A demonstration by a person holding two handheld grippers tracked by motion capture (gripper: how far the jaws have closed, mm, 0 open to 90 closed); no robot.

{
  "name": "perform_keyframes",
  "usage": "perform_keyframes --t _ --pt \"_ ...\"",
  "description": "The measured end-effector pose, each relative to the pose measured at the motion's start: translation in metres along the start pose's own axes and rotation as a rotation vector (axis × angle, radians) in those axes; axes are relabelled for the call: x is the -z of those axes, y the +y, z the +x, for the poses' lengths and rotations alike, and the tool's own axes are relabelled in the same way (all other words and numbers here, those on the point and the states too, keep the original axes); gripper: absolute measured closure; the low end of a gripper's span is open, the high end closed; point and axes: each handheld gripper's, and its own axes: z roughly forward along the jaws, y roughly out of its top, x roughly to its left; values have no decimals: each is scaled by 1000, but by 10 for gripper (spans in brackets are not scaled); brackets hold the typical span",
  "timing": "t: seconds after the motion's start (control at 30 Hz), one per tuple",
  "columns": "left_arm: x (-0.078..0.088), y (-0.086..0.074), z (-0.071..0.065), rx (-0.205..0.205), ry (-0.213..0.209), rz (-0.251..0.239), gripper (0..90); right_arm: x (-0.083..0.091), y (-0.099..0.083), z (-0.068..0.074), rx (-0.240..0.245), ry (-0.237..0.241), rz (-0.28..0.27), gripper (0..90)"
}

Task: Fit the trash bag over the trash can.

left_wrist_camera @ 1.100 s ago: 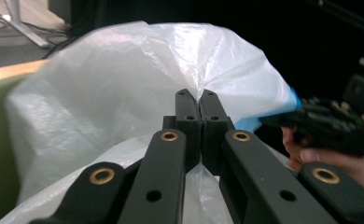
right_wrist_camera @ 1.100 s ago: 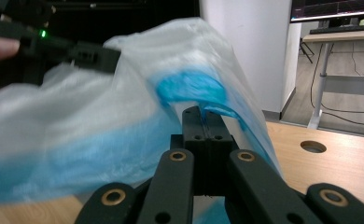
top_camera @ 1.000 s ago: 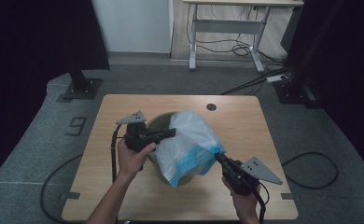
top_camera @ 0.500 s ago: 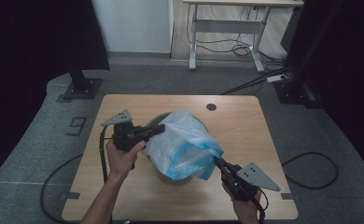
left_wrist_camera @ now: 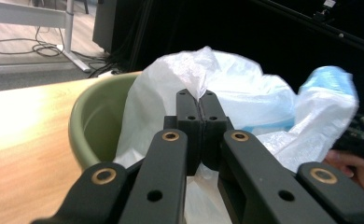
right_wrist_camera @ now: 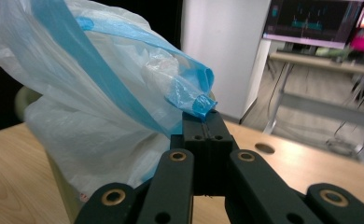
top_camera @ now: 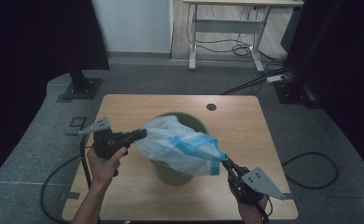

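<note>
Worktop (top_camera: 124, 107): pale wood, rectangular, small round hole near far edge, right of centre.
Bin (top_camera: 196, 122): green, round, upright, standing about mid-worktop, slightly toward near edge; mouth largely covered by bag; rim and inner wall visible in left tool view (left_wrist_camera: 96, 116).
Bag (top_camera: 180, 147): white translucent plastic with blue drawstring band; stretched over bin mouth, spanning from left tool to right tool; lower part draped in front of bin wall on near side.
Bag, left tool view (left_wrist_camera: 245, 98): white film bunched above and behind jaws, blue portion at far right.
Bag, right tool view (right_wrist_camera: 91, 93): blue band running diagonally across white film, ending in a folded blue tip at jaws.
Left tool (top_camera: 140, 134): held level, pointing right toward bin, over left half of worktop; jaws pressed together on white edge of bag, film pinched between them as seen in left tool view (left_wrist_camera: 197, 100).
Right tool (top_camera: 225, 163): near right part of near edge, pointing up-left toward bin; jaws clamped on blue drawstring corner of bag, confirmed in right tool view (right_wrist_camera: 204, 116).
Left hand (top_camera: 103, 163): wrapped round left tool handle, forearm entering from near edge.
Right hand (top_camera: 250, 207): gripping right tool at near edge, grey plate on top.
Bag tension: pulled taut between both tools, sagging slightly at middle.
</note>
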Motion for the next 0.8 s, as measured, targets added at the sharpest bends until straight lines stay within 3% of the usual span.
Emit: perform_keyframes --t 0.2,0.5,0.63,0.8 --pt "13 -23 0 -3 -6 9 892 9 -6 9 19 50 -3 888" --pt "15 -50 8 4 -11 40 889 11 -27 7 -49 130 45 888" --pt "16 -63 11 1 5 61 890 12 -44 10 -38 143 85 888" --pt "13 -72 18 26 19 65 890 8 -62 11 -68 152 125 888"
